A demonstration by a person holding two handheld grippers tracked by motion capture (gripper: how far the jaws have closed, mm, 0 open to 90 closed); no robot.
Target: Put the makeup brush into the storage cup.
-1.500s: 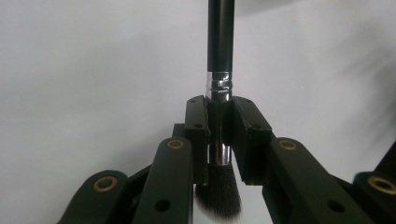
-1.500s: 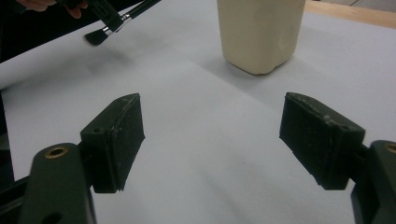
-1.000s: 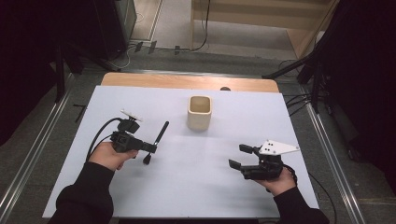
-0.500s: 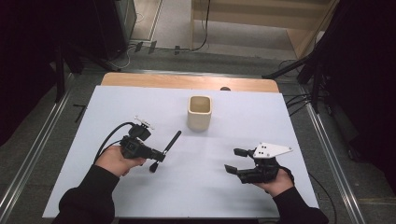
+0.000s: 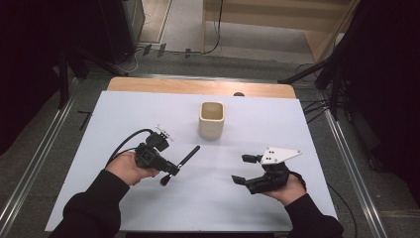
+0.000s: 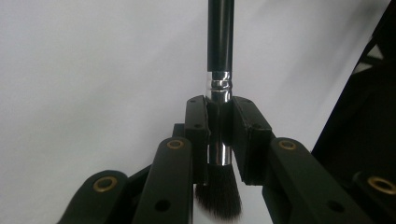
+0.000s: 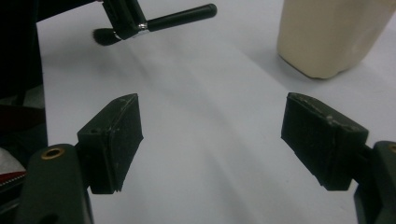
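My left gripper (image 5: pixel 171 170) is shut on a black makeup brush (image 5: pixel 189 154) at its silver ferrule, left of the table's middle. The handle points toward a cream square cup (image 5: pixel 212 119) at centre back, and the bristles hang out behind the jaws. In the left gripper view the pads (image 6: pixel 197 122) clamp the brush (image 6: pixel 219 46) just above its dark bristles. My right gripper (image 5: pixel 241 169) rests at the front right, open; its jaws have just been opening and nothing is between them. The right gripper view has its wide-apart gripper (image 7: pixel 212 116) over bare sheet, the brush (image 7: pixel 177 16) and cup (image 7: pixel 331 32) beyond.
A white sheet (image 5: pixel 124 114) covers the table, with a strip of wood (image 5: pixel 198 87) along its back edge. Metal rails run along both sides of the table. Dark equipment and cables lie on the floor behind.
My left gripper has carried the brush rightward toward the table's middle. The right gripper has stayed in place and its jaws stand a little wider.
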